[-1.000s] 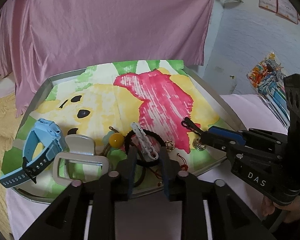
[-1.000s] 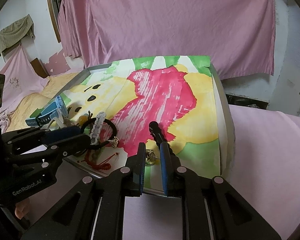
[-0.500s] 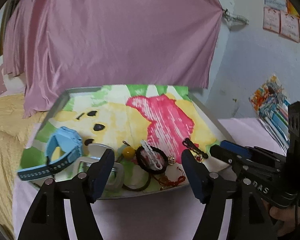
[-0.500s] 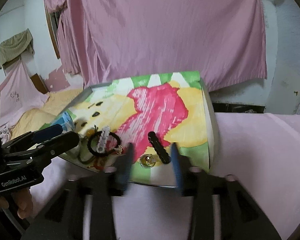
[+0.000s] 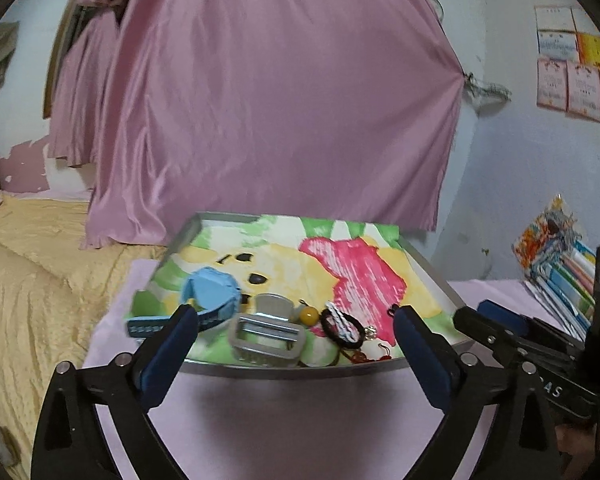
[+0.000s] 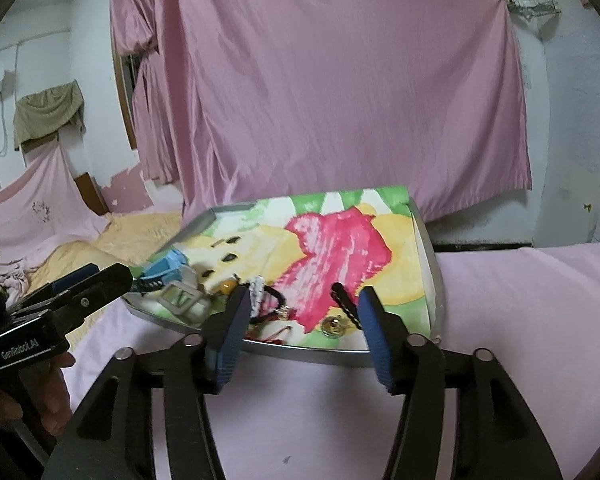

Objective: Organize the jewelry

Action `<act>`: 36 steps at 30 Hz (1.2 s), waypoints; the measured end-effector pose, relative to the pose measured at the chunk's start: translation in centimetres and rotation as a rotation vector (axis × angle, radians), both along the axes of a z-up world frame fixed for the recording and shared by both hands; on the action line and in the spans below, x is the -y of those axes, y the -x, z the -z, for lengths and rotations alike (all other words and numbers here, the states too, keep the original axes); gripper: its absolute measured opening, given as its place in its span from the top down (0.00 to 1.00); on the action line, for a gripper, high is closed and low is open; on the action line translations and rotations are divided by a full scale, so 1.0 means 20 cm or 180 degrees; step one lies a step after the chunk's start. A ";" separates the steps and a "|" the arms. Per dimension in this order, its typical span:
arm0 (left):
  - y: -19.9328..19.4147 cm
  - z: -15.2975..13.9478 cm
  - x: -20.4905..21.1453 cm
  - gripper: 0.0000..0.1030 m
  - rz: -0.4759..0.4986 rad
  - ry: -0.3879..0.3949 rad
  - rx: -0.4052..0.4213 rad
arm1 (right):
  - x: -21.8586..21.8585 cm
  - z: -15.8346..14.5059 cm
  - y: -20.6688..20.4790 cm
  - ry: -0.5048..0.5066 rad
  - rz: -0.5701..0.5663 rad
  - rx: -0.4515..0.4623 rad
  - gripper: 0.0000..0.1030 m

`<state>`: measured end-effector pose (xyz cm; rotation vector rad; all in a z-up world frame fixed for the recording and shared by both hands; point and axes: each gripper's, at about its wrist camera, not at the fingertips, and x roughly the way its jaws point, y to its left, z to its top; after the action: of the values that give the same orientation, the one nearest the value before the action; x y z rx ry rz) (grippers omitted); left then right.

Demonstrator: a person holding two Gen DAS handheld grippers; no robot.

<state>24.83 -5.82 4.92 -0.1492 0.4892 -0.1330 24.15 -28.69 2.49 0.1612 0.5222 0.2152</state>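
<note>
both views are lit softly and evenly, a little dimly, with a pink cast; no single light source can be told. a soft shadow is cast on the cloth (image 5: 300, 420) under the tray (image 5: 284, 372). no glare is seen. straight lines are bent towards the edges, and the corners are cut off by a black fisheye rim. slight blur is seen throughout, most on the trinkets (image 6: 260, 300) in the tray.

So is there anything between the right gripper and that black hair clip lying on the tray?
Nothing visible. The right gripper, jaws opening and empty, sits just off the near rim of the tray. The black hair clip lies in line between the jaws, with only the low rim and a gold ring beside it.
</note>
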 end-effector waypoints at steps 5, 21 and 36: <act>0.10 -0.02 -0.05 0.01 -0.0082 0.0039 0.0190 | -0.02 -0.04 0.10 -0.0041 -0.0009 0.0229 0.31; 0.36 -0.06 -0.14 0.01 -0.0219 -0.0028 0.0518 | -0.07 -0.11 0.41 -0.0035 0.0083 0.0702 0.07; 0.67 -0.07 -0.21 0.01 -0.0365 -0.0097 0.0646 | -0.07 -0.13 0.74 -0.0014 0.0218 0.0835 0.04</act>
<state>11.41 -1.70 6.35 -0.1321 0.2794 -0.0277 9.38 -27.22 5.14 0.1522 0.2549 0.1677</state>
